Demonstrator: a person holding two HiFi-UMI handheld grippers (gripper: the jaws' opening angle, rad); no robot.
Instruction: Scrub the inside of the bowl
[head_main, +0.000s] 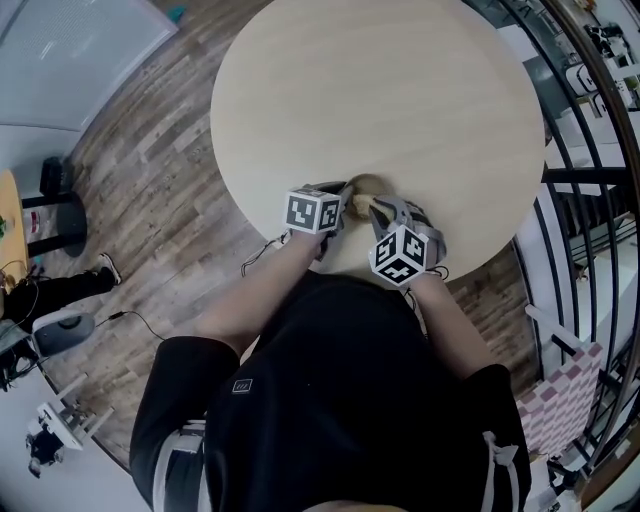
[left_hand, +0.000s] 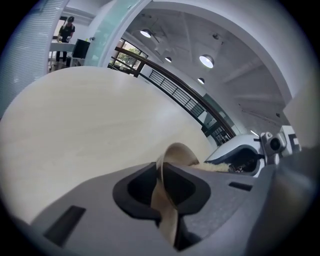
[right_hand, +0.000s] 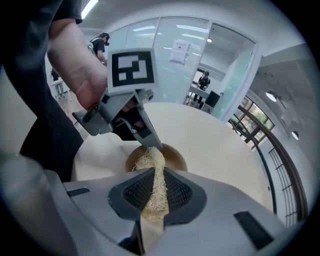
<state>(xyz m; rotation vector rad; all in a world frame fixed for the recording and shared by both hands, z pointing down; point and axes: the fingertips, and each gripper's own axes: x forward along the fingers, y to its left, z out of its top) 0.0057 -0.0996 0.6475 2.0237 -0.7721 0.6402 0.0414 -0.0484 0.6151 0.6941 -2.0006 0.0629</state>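
between the jaws of my left claw (left_hand: 162, 195) sits the rim of the small tan round bowl (left_hand: 178, 151), pinched edge-on, so that claw is closed on the bowl's wall. just ahead of my right claw (right_hand: 154, 192), clamped between its ribbed pads, is the pale straw-coloured fibrous scrubbing pad (right_hand: 153, 167). its free end pokes forward and down into the bowl's hollow, right beside the left claw's tip. the bowl rests on the round pale wooden table (head_main: 380, 90), close below both claws, near the table's edge on my side.

to scrub well, i judge i should hold the left claw firm so the bowl cannot slide or tip. then i'd push the pad's free end against the inner wall and sweep in circles rather than dab. the pad looks soft and floppy, so i'd press with the part nearest my right pads. the main risk is knocking the left claw's tip, which stands in the sweep's path, so i'd work away from it.
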